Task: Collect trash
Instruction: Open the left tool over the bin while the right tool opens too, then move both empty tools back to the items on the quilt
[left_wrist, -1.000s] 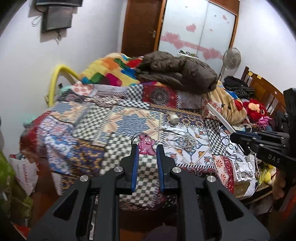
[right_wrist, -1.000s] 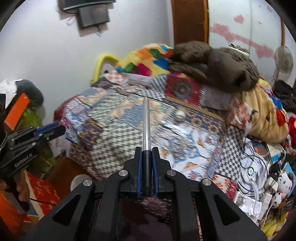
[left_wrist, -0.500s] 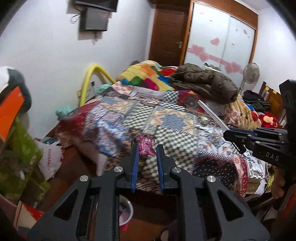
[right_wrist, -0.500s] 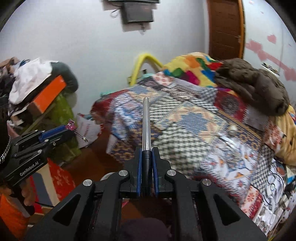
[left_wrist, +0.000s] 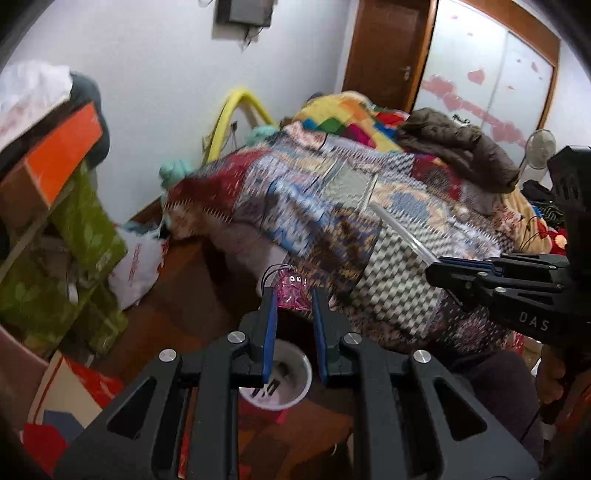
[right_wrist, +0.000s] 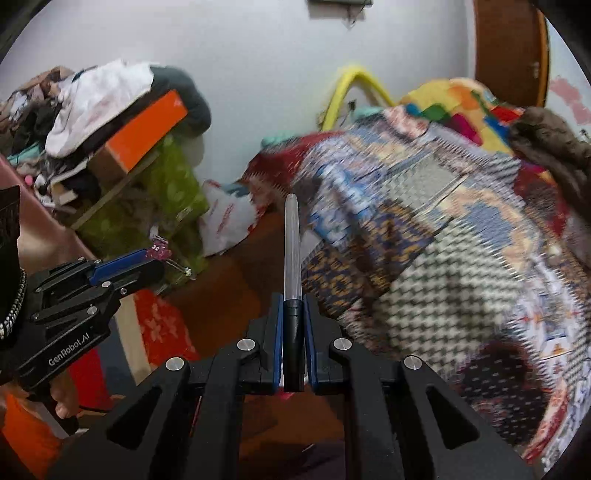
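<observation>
My left gripper (left_wrist: 292, 295) is shut on a small pink cartoon-figure trinket (left_wrist: 291, 290) with thin wires, held just above a red bin with a white liner (left_wrist: 275, 384) on the wooden floor. My right gripper (right_wrist: 293, 299) is shut on a pen (right_wrist: 292, 254) with a clear barrel and black end, pointing forward beside the bed. In the left wrist view the right gripper (left_wrist: 436, 267) and pen (left_wrist: 399, 232) show at right. In the right wrist view the left gripper (right_wrist: 147, 258) with the trinket (right_wrist: 159, 252) shows at left.
A bed with a patchwork quilt (left_wrist: 369, 206) fills the right. Stacked green boxes (left_wrist: 74, 258), an orange box (left_wrist: 62, 155) and clothes stand at left. A white plastic bag (left_wrist: 138, 264) lies on the floor. A brown coat (left_wrist: 458, 147) lies on the bed.
Both grippers have swung left and down away from the bed toward the floor. The bin has come in under the left gripper. Both still hold their items.
</observation>
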